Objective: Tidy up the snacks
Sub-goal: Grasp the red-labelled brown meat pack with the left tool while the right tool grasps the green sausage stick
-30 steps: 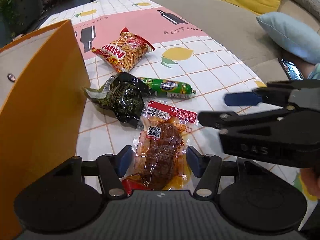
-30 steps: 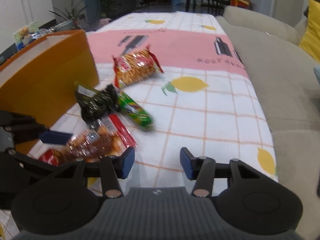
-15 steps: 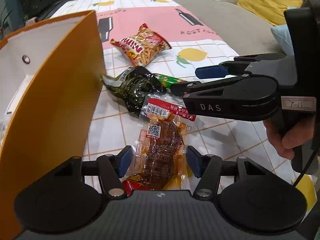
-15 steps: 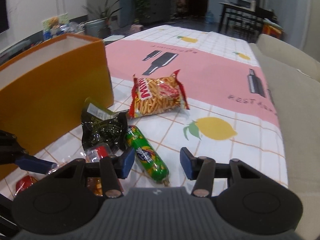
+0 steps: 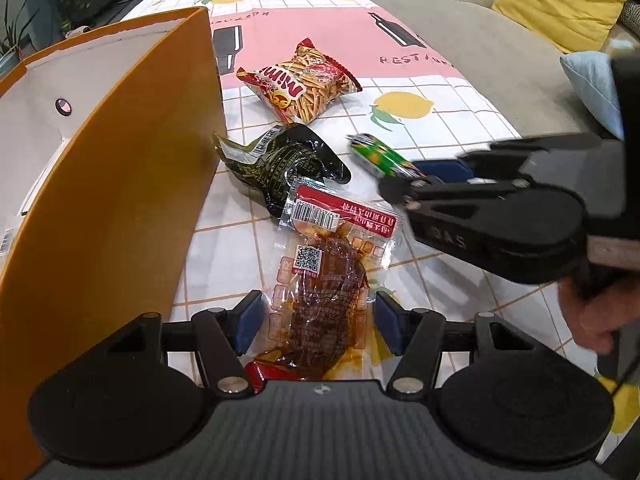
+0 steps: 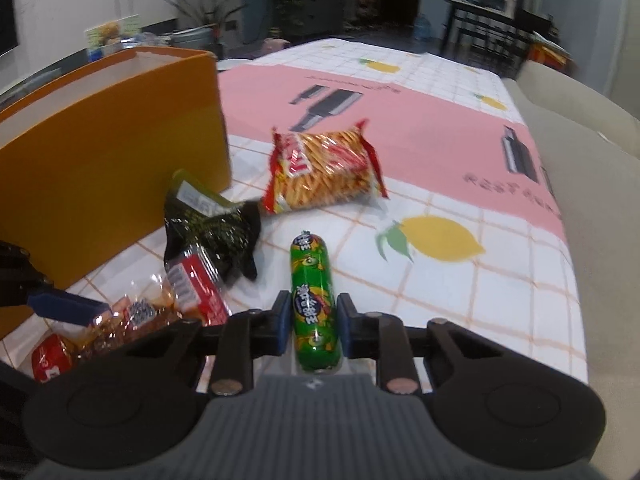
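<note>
My right gripper (image 6: 313, 323) is shut on the green sausage stick (image 6: 314, 300), which points away along the fingers; it also shows in the left wrist view (image 5: 380, 156). My left gripper (image 5: 318, 322) is open, its jaws either side of a clear pack of braised meat (image 5: 324, 280) lying on the table. A black-green snack pouch (image 5: 280, 164) and a red bag of stick crackers (image 5: 300, 80) lie further away. An open orange box (image 5: 120, 184) stands to the left.
The table carries a checked cloth with a pink band and lemon prints (image 6: 440, 240). A grey sofa (image 5: 500, 52) with a yellow cushion (image 5: 560, 4) and a blue cushion (image 5: 592, 84) runs along the right. Plants and furniture stand beyond the table.
My right gripper moved in over the green sausage stick and closed on it. The left gripper stayed open around the meat pack.
</note>
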